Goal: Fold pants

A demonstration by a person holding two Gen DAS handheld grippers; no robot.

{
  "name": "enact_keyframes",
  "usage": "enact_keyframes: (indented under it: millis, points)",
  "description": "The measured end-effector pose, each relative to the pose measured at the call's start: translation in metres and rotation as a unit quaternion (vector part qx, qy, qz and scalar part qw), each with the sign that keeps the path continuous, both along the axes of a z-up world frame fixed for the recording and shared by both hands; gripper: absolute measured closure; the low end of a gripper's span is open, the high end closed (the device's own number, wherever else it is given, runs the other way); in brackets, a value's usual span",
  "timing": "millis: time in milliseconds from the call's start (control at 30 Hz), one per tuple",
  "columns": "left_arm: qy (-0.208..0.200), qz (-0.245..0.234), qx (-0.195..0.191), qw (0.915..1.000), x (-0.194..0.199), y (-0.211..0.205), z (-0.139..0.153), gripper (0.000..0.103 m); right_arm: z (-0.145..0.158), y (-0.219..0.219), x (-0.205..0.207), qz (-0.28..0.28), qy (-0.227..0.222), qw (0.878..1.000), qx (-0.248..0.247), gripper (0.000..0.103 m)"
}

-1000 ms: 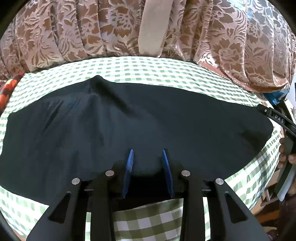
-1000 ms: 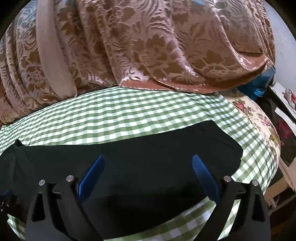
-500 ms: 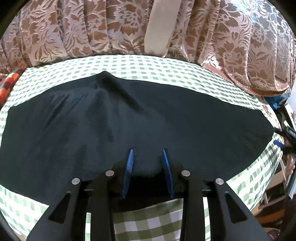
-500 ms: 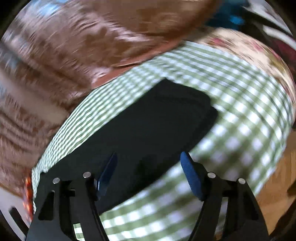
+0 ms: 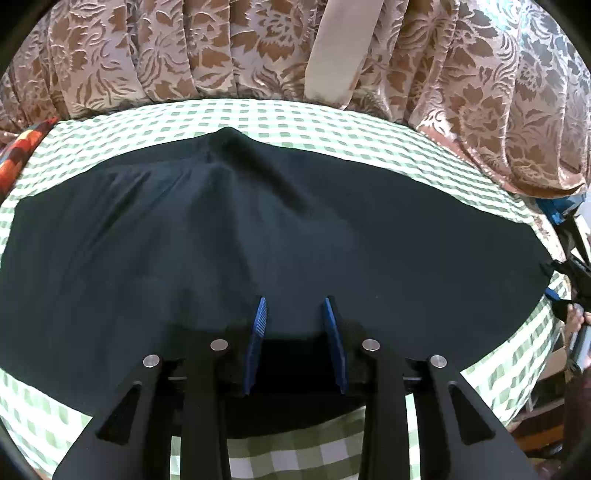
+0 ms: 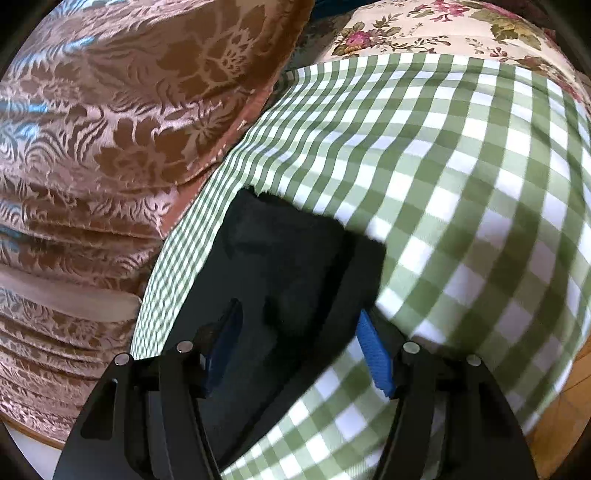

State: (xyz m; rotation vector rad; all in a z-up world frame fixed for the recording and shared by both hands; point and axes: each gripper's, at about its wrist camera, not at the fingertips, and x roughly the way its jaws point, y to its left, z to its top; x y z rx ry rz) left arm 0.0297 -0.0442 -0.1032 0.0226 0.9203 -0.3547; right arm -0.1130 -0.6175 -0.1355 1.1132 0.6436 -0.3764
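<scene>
Black pants (image 5: 280, 236) lie spread lengthwise on a green checked cloth (image 5: 295, 122). My left gripper (image 5: 295, 314) stands at their near edge, about midway along, shut on a small hump of black cloth between its blue pads. In the right wrist view the pants' end (image 6: 295, 258) lies between the jaws of my right gripper (image 6: 299, 314), which are closing. Its left pad is over the black cloth and its right pad over the checks beside the edge, neither pressing. The right gripper (image 5: 549, 280) also shows at the pants' right end, with a hand (image 5: 574, 319) behind it.
A brown floral drape (image 5: 184, 55) hangs along the far side of the checked cloth. A rose-print cloth (image 6: 424, 26) lies beyond the right end, and a red patterned cloth (image 5: 18, 155) at the far left. Wooden floor (image 6: 561, 424) shows past the right edge.
My right gripper has rolled, swung down to the pants' right end and narrowed its jaws around the corner. My left gripper keeps its grip and has barely shifted.
</scene>
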Motion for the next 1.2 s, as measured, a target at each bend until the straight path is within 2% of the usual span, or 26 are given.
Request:
enact_keyframes:
  millis: [67, 133, 233, 300, 367, 433, 567, 700, 800, 933, 1067, 1200]
  points:
    - [0.002, 0.001, 0.002, 1.0, 0.002, 0.001, -0.002, 0.072, -0.006, -0.008, -0.002, -0.004, 0.005, 1.0, 0.008, 0.083]
    - [0.002, 0.002, -0.001, 1.0, 0.002, 0.003, -0.001, 0.072, -0.004, -0.009, -0.005, -0.003, -0.001, 1.0, 0.006, 0.088]
    - [0.002, 0.009, 0.001, 1.0, 0.003, 0.006, -0.002, 0.072, 0.004, -0.006, -0.008, -0.006, -0.01, 1.0, -0.005, 0.088]
    - [0.005, 0.01, -0.006, 0.9999, 0.003, 0.008, -0.003, 0.072, 0.005, -0.003, -0.005, 0.0, 0.008, 1.0, -0.023, 0.089]
    - [0.006, 0.011, -0.007, 0.9999, 0.003, 0.008, -0.003, 0.072, 0.017, 0.008, 0.004, 0.021, 0.031, 0.996, -0.079, 0.089]
    - [0.01, 0.012, -0.019, 0.9997, 0.005, 0.01, -0.002, 0.072, 0.03, 0.017, 0.01, 0.04, 0.032, 0.992, -0.115, 0.089]
    - [0.024, 0.021, -0.047, 0.9984, 0.009, 0.017, -0.001, 0.072, 0.049, 0.033, 0.019, 0.083, -0.004, 0.988, -0.129, 0.089]
    - [0.025, 0.016, -0.048, 0.9984, 0.009, 0.015, 0.001, 0.072, 0.062, 0.064, 0.041, 0.14, -0.041, 0.982, -0.119, 0.089]
    - [0.03, 0.015, -0.059, 0.9977, 0.01, 0.016, 0.002, 0.072, 0.076, 0.105, 0.062, 0.201, -0.057, 0.97, -0.124, 0.089]
    - [0.035, 0.014, -0.087, 0.9955, 0.012, 0.021, 0.008, 0.072, 0.096, 0.167, 0.087, 0.286, -0.084, 0.945, -0.132, 0.089]
    - [0.047, 0.012, -0.119, 0.9918, 0.014, 0.026, 0.01, 0.072, 0.11, 0.233, 0.104, 0.372, -0.105, 0.912, -0.136, 0.089]
    - [0.062, 0.009, -0.164, 0.9845, 0.016, 0.033, 0.012, 0.072, 0.104, 0.308, 0.118, 0.463, -0.101, 0.87, -0.132, 0.09]
